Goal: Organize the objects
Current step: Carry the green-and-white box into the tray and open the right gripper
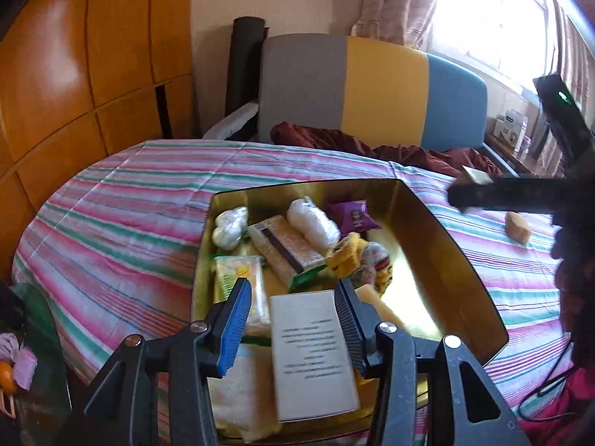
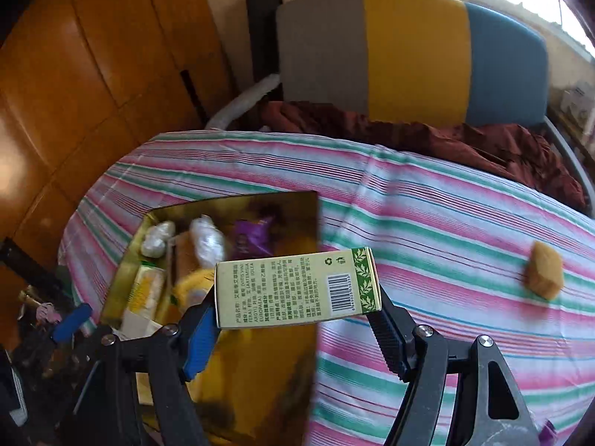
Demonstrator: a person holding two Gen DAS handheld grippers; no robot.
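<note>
My right tongs (image 2: pixel 297 321) clench a light, stiff green-and-cream carton (image 2: pixel 297 290) by its 2 short ends above the gold tin (image 2: pixel 238 200), while my left tongs (image 1: pixel 293 319) hang released over its 6 o'clock end.

The green-and-cream carton (image 2: pixel 297 290) bears Chinese print, "ARTEMISIA ARGYI", a barcode and a recycling sign; the white leaflet's (image 1: pixel 312 353) lines stay unreadable.
</note>
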